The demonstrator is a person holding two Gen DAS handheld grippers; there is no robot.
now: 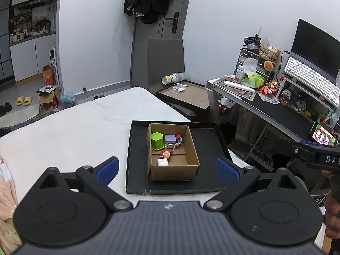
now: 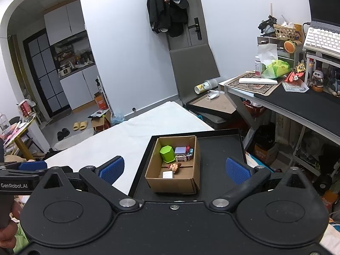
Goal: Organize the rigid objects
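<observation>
**Toys boxed on black tray, both tongs spread and empty**

Left tongs (image 1: 167,169) released, blue pads (image 1: 107,169) wide apart, nothing between them, held above the near edge of the black tray (image 1: 212,146). Right tongs (image 2: 174,170) likewise spread wide, blue pads (image 2: 238,170) well apart and gripping nothing, poised over the same tray (image 2: 221,159) from its near side.

Resting on the tray: an open cardboard box (image 1: 192,148), set toward the tray's left half, flaps up. Inside the box, at the far end, a green hexagonal container (image 1: 157,141) upright against the left wall; just beside it on the right, a small purple-topped cube toy (image 1: 170,141), with a cluster of red and blue figurine pieces (image 1: 179,139) touching its right side. Nearer in the box, a small doll head with brown hair (image 1: 165,154) lying on the floor of the box, and closest of all a small white block (image 1: 163,162) by the near wall. Same contents seen from the right wrist: green container (image 2: 167,154), purple cube (image 2: 180,152), doll head (image 2: 174,167), white block (image 2: 167,174), all inside the box (image 2: 196,161).

Tray lying on a white bed (image 1: 85,127), at its right-hand side. Beyond, to the right, a cluttered worktop (image 1: 276,110) with a white keyboard (image 1: 310,78) and dark monitor (image 1: 316,46).
</observation>
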